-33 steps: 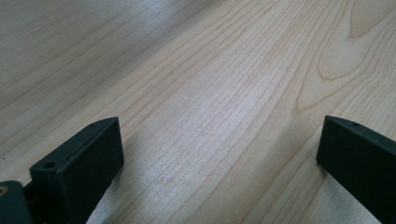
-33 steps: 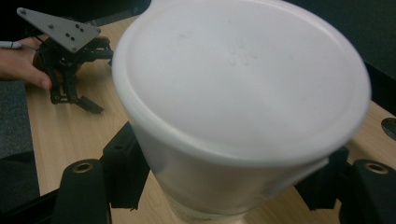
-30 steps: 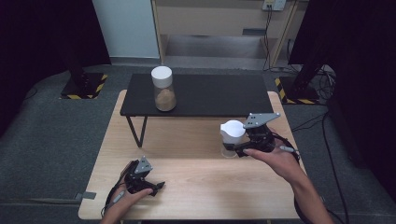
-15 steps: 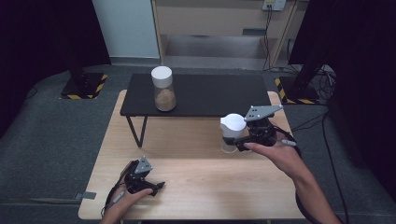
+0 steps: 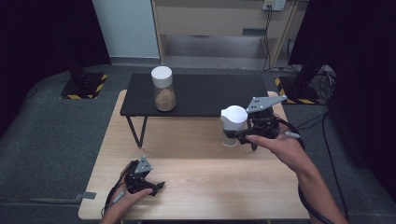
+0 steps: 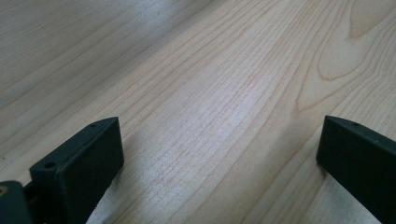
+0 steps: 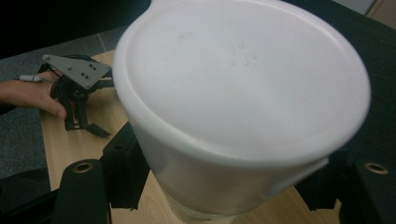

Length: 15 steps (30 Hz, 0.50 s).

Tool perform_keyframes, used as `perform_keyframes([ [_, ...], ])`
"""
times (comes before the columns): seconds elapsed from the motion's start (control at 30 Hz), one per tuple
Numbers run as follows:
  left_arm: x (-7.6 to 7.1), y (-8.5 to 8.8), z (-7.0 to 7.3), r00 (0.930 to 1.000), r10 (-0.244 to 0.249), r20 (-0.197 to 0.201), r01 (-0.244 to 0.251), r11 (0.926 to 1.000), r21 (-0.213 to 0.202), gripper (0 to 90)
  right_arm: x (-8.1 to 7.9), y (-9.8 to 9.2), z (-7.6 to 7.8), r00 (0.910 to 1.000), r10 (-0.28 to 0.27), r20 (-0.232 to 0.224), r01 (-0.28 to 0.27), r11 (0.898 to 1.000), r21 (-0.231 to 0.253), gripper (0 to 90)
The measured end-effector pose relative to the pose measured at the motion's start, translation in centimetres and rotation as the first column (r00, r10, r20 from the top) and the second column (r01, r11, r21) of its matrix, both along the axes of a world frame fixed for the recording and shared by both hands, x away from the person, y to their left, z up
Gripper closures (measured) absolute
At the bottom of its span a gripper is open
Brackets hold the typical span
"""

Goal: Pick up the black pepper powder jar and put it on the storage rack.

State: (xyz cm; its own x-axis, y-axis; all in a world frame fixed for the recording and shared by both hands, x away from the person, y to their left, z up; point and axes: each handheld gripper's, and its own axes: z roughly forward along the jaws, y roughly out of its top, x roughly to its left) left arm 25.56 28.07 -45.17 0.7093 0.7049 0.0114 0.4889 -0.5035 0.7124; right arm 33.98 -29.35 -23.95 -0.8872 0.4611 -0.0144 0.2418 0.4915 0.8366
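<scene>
Wooden table (image 5: 196,186): right gripper (image 5: 243,134) clamps white-lidded jar (image 5: 232,125) just under its lid; left gripper (image 5: 152,185) rests wide, empty. Jar may slip if tilted.

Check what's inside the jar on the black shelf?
The jar on the black shelf holds tan, powdery-looking fill in its lower half. Its white lid covers the top, so the mouth is hidden.
</scene>
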Motion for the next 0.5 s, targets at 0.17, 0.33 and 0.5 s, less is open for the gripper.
perform_keyframes([
  [0.17, 0.0, 0.0, 0.0, 1.0, 0.0, 0.0, 0.0, 1.0, 0.0, 0.0, 0.4, -0.2, 0.3, 1.0, -0.005, -0.002, 0.005, 1.0, 0.013, 31.5],
  [0.33, 0.0, 0.0, 0.0, 1.0, 0.0, 0.0, 0.0, 1.0, 0.0, 0.0, 0.8, -0.2, 0.6, 1.0, -0.004, -0.006, 0.004, 1.0, 0.018, 31.5],
  [0.5, 0.0, 0.0, 0.0, 1.0, -0.001, -0.001, 0.001, 1.0, 0.0, 0.0, 1.1, -0.1, 1.2, 1.0, -0.006, -0.004, 0.006, 1.0, 0.02, 31.5],
])
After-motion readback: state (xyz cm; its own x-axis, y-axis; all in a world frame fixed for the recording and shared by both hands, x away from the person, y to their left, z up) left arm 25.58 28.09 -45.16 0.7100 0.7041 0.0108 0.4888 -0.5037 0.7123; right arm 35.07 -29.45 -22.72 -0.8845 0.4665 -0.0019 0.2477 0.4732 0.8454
